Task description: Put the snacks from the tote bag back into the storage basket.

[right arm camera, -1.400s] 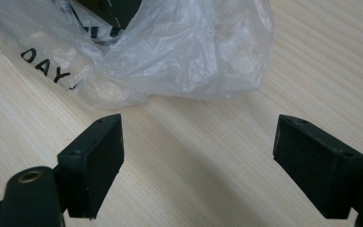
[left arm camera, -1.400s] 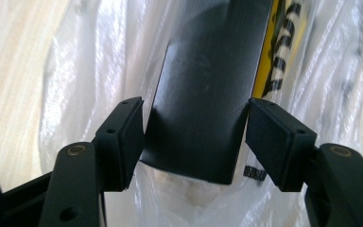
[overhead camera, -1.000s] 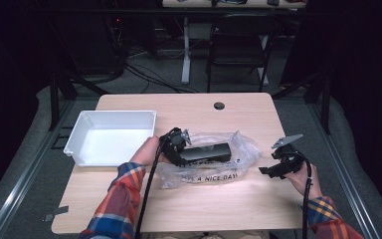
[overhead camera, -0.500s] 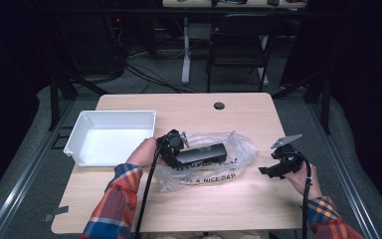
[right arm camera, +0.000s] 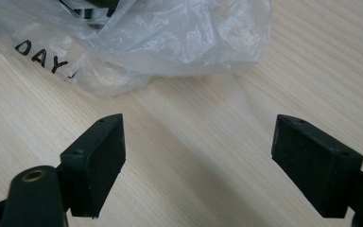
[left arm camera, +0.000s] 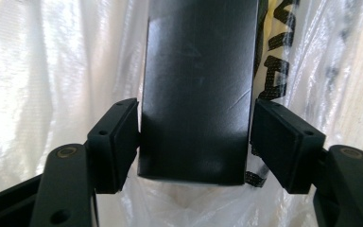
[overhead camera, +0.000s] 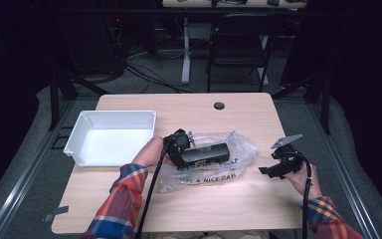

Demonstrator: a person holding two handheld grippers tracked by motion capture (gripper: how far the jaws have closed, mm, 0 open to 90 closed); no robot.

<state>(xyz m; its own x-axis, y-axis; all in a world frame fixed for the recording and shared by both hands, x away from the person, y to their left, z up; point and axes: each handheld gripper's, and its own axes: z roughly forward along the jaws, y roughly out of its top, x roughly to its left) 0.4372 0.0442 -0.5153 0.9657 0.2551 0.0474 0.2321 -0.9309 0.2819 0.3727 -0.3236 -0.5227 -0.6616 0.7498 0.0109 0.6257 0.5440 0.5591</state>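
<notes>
High view first: we note a wooden table (overhead camera: 229, 199) carrying a white tray (overhead camera: 110, 135) at its left and a clear plastic bag (overhead camera: 238, 149) printed with black lettering near the middle. A long black box (overhead camera: 206, 152) lies on the bag, with the left gripper (overhead camera: 181, 149) at its near end. The right gripper (overhead camera: 278, 167) is held over bare table, apart from the bag's right edge.

Left gripper view: we find the black box (left arm camera: 196, 90) between the two jaws, both pads against its side faces, so we judge the grip closed on the box, bag film (left arm camera: 61, 61) lying beneath. Right gripper view: the jaws stand wide apart with nothing between them, the bag (right arm camera: 170, 38) lying ahead.

Risks, in our judgement: the box faces look smooth and the hold sits only at one end, so a lift could let it pivot or slip. Loose film may be caught under a pad and drag the bag along, since nothing pins it down.
</notes>
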